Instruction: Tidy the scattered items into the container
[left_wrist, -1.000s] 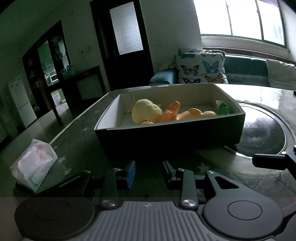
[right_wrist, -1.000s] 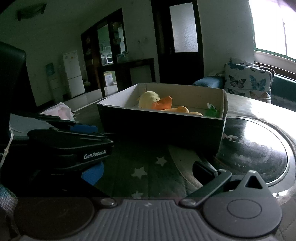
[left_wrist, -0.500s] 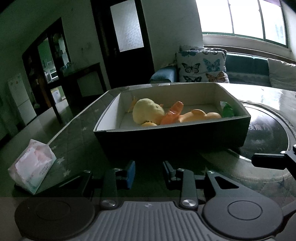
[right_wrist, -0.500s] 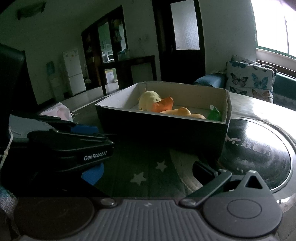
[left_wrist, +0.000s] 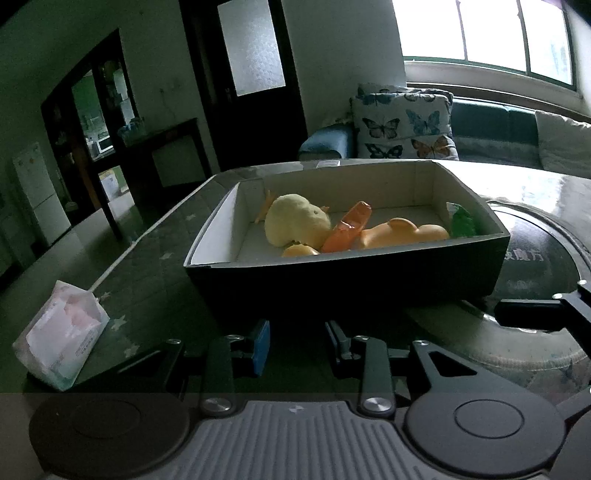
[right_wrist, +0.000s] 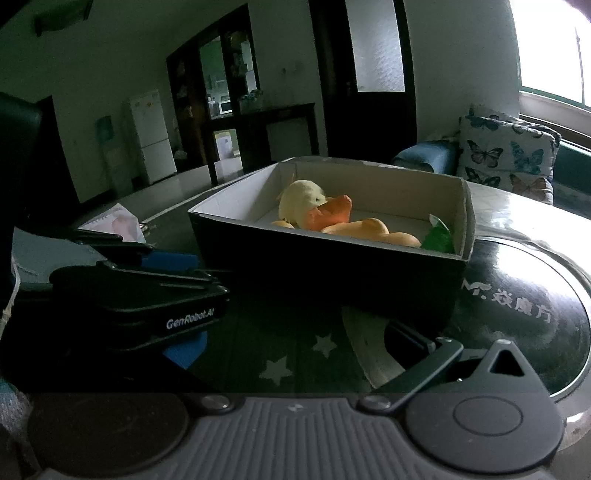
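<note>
Four things lying gathered in the box, a yellow chick among them, tissue pack outside on the desk, left gripper and right gripper low before it, jaws released and empty, seemingly with nothing to carry.

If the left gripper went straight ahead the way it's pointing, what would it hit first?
Most likely the dark near wall of the box, directly ahead of the open, empty left gripper. How far off it is can't be told.

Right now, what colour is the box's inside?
White; the box is dark outside. Best seen in the left wrist view.
</note>
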